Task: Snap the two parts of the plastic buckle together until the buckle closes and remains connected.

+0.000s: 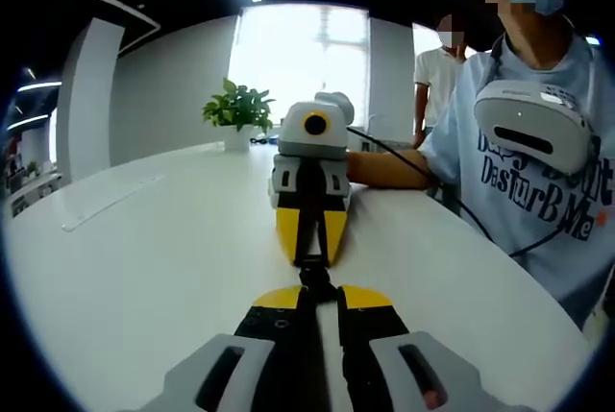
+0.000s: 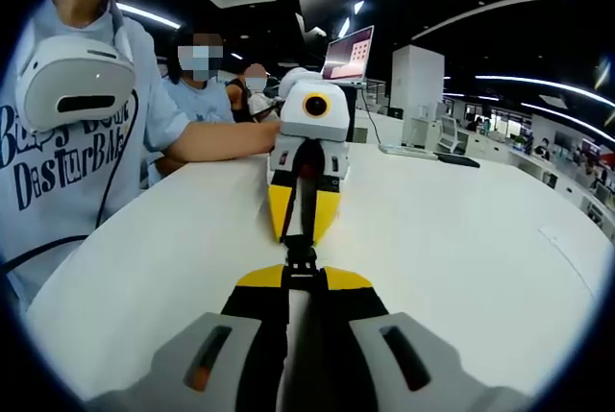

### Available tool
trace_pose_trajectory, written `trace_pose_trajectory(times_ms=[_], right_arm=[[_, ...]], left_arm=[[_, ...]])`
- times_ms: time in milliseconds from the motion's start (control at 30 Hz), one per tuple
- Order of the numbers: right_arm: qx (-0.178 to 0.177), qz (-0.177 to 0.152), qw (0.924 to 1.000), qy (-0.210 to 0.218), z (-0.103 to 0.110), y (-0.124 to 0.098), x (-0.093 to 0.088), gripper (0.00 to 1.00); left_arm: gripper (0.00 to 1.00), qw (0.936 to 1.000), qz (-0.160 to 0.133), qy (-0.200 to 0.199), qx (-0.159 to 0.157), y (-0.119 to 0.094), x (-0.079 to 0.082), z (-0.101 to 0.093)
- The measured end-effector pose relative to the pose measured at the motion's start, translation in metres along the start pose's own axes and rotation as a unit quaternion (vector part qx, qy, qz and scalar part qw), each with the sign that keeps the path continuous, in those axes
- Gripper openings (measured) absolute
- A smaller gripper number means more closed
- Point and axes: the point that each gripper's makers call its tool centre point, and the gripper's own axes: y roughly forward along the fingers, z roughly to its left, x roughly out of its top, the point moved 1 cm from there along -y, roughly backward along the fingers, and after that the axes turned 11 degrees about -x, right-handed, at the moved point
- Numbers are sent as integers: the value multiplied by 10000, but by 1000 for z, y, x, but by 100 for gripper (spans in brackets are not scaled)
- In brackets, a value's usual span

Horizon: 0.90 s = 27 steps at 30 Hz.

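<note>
In the left gripper view, our left gripper (image 1: pixel 317 289) is closed on one buckle (image 1: pixel 314 273) half, and the right gripper (image 1: pixel 310 256) faces it tip to tip along one straight line above the table (image 1: pixel 144 258). A shirt (image 1: pixel 538 181) reads partly "DisturB Me".

In the right gripper view, our right gripper pinches the black buckle between the meeting tips; we cannot tell whether it has latched.

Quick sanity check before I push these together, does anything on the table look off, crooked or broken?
Nothing stands out. The two hand-held grippers, left and right, face each other nose to nose over the white table, each shut on a part of the black buckle, which sits in line between them. No damage visible.
</note>
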Motion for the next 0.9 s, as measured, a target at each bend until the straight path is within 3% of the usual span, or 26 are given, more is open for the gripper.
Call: trace_pose_trajectory(times_ms=[900], right_arm=[[-110, 24, 9999, 25, -2, 0, 1, 12]], left_arm=[[11, 9999, 15, 96, 92, 1, 1, 2]])
